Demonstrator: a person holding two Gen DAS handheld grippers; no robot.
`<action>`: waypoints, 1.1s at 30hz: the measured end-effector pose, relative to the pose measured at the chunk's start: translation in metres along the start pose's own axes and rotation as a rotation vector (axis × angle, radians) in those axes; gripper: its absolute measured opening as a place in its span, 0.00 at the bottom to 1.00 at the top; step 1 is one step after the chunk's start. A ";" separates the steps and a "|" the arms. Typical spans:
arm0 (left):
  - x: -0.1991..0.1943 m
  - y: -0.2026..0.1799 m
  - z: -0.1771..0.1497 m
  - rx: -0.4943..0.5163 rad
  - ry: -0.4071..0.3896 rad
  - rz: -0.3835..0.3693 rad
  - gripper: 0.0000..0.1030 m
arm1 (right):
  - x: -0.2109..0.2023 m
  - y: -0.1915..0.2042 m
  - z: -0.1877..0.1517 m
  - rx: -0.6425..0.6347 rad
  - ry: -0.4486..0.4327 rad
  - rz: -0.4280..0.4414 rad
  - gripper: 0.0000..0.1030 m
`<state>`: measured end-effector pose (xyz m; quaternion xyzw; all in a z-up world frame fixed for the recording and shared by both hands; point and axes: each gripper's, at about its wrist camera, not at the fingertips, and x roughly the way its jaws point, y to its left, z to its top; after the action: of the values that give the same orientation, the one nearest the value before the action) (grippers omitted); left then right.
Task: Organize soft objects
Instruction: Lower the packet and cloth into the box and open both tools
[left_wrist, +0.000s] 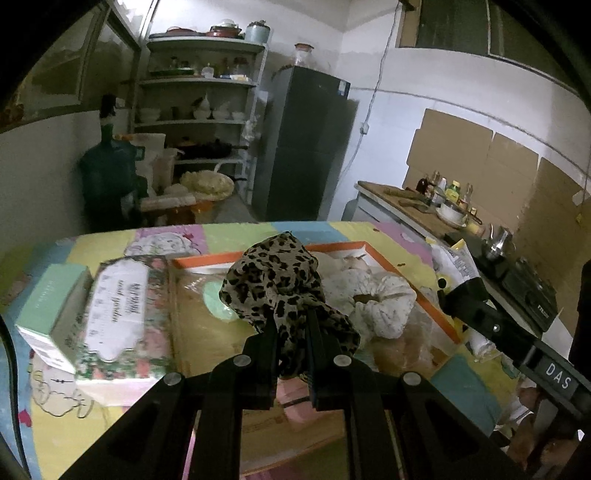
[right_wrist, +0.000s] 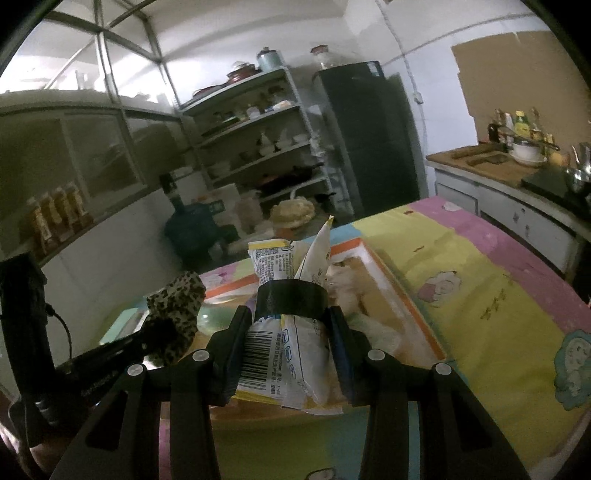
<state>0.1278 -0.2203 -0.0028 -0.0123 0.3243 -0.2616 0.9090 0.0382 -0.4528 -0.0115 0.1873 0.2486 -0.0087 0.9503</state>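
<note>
Scrunchie (left_wrist: 284, 291), leopard-print, sits pinched in the left gripper (left_wrist: 291, 321), its jaws clamped on the cloth above the tray (left_wrist: 391, 260); its lower folds vanish behind the fingers. At 3 o'clock of it a white scrunchie (left_wrist: 384, 306) lies in the tray, partly masked by glare on clear film. The right gripper (right_wrist: 290, 321) clasps a packet (right_wrist: 284, 354), a black band hiding its middle. A floral box (left_wrist: 118, 317) lies at 9 o'clock on the tablecloth (right_wrist: 480, 280), its print unreadable.

Leopard-print scrunchie (left_wrist: 284, 291) bunched above orange-rimmed tray (left_wrist: 373, 251); white scrunchie (left_wrist: 384, 306) inside.
</note>
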 end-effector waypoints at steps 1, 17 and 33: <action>0.003 -0.001 0.000 -0.001 0.004 0.000 0.12 | 0.001 -0.003 0.000 0.004 0.001 -0.004 0.42; 0.041 -0.007 -0.006 -0.004 0.079 0.007 0.12 | 0.037 -0.046 -0.005 0.064 0.061 -0.062 0.42; 0.061 -0.006 -0.010 -0.012 0.124 0.003 0.12 | 0.063 -0.061 -0.008 0.086 0.107 -0.063 0.42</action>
<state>0.1587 -0.2538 -0.0454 -0.0012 0.3817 -0.2584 0.8874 0.0828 -0.5014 -0.0694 0.2203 0.3044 -0.0394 0.9259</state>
